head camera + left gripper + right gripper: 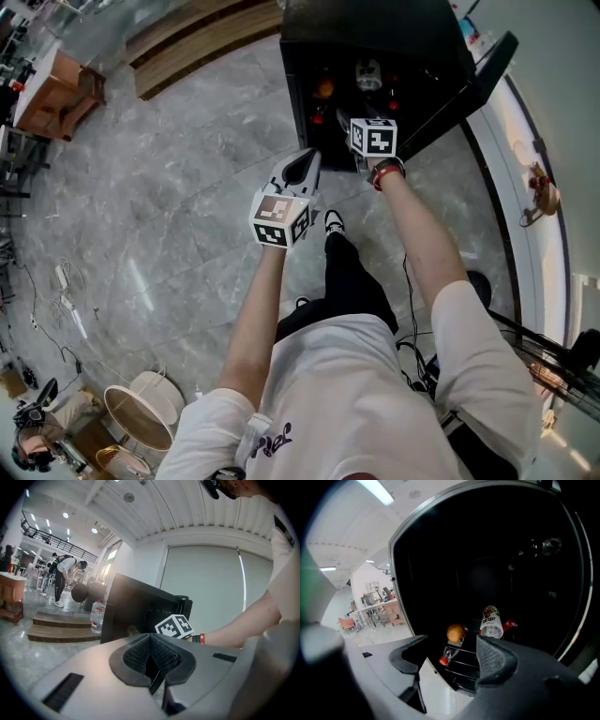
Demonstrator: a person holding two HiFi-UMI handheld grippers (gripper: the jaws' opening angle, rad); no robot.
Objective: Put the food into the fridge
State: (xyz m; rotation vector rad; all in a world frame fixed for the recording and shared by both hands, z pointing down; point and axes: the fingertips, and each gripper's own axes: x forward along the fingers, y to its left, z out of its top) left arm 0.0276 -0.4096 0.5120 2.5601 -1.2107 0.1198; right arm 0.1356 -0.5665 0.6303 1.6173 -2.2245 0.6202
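The food sits inside the fridge (497,550): a round fruit (456,633), probably an orange, beside a white-labelled bottle (491,622) on the dark shelf; the right tongs (452,654) stand apart and empty at its mouth; the left tongs (152,654) are together, holding nothing. Best draw the right straight out, clear of the bottle, before swinging the door (469,89) to.

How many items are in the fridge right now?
4: orange fruit, labelled bottle right of it, red item beside that, red-capped bottle below. The dark may hide more.
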